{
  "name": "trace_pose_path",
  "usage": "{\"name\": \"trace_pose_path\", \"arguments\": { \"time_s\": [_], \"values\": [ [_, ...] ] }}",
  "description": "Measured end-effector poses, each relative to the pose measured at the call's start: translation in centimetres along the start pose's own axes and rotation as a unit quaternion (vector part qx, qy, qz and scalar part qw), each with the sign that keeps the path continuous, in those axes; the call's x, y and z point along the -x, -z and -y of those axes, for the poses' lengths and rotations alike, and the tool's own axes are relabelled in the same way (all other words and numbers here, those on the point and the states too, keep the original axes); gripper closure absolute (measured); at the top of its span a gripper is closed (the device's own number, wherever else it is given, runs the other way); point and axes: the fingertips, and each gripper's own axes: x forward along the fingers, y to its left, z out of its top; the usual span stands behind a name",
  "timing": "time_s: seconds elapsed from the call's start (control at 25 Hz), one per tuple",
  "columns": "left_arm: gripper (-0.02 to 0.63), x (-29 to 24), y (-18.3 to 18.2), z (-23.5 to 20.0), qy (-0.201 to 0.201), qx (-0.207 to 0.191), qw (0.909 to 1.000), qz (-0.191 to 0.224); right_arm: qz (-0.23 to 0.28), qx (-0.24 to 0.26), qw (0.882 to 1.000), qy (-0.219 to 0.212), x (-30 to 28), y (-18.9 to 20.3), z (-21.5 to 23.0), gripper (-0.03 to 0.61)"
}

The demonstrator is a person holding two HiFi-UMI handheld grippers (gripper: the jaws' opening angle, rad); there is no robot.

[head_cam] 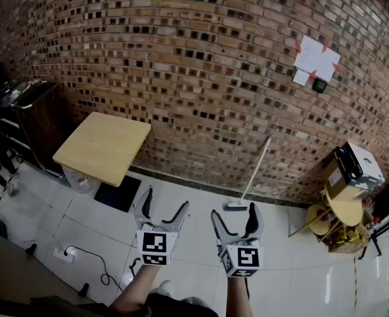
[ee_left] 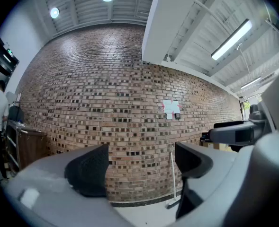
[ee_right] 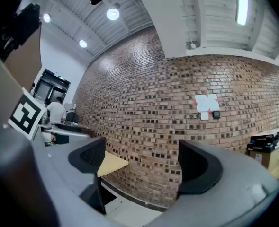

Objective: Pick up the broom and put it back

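A broom [head_cam: 252, 175] with a pale handle leans against the brick wall, its head [head_cam: 236, 206] on the tiled floor. In the left gripper view the broom [ee_left: 173, 178] shows between the jaws, far off at the wall. My left gripper [head_cam: 162, 211] and right gripper [head_cam: 234, 216] are held side by side low in the head view, both open and empty, short of the broom. The right gripper [ee_right: 141, 167] faces the wall and a wooden table; its view holds no broom. The left gripper [ee_left: 141, 169] also stands open.
A light wooden table [head_cam: 104, 146] stands left against the wall, a dark mat [head_cam: 118, 193] beneath it. A cabinet [head_cam: 30, 121] sits far left. Boxes [head_cam: 350, 169] and yellow stools [head_cam: 343, 213] crowd the right. A cable and power strip [head_cam: 67, 255] lie on the floor at left.
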Motion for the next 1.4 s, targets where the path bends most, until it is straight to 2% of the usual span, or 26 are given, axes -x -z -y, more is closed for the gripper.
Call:
{"name": "trace_pose_path", "arguments": {
  "time_s": [0.2,0.36,0.56,0.72,0.88,1.16,1.28,1.4],
  "values": [
    [0.169,-6.2,-0.2,-2.9,0.012,0.006,0.9999,0.003,0.005,-0.012,1.0,0.011,-6.0,0.7,0.9,0.101],
    [0.169,-11.2,0.3,-2.7,0.026,0.006,0.9997,0.001,0.007,-0.014,1.0,0.008,-10.3,1.4,3.6,0.101],
    [0.169,-19.6,-0.1,1.2,0.079,-0.019,0.9967,-0.003,0.015,-0.015,0.999,0.038,-14.4,2.0,10.9,0.103],
    [0.171,-27.1,-1.6,6.9,0.126,-0.019,0.9918,0.005,0.01,-0.024,0.996,0.083,-15.5,2.0,18.7,0.103],
    [0.173,-32.8,-3.3,14.8,0.195,-0.024,0.9803,0.018,0.008,-0.03,0.99,0.139,-14.5,2.4,26.4,0.104],
    [0.175,-38.9,-2.1,26.5,0.308,-0.018,0.9512,-0.01,-0.012,-0.054,0.971,0.234,-11.1,4.7,35.6,0.106],
    [0.175,-40.7,-1.5,30.2,0.345,-0.018,0.9383,-0.012,-0.016,-0.063,0.962,0.266,-10.1,5.9,38.6,0.106],
    [0.175,-43.1,-0.4,32.4,0.369,-0.018,0.9292,-0.014,-0.02,-0.065,0.956,0.284,-10.6,7.4,41.0,0.106]
  ]
}}
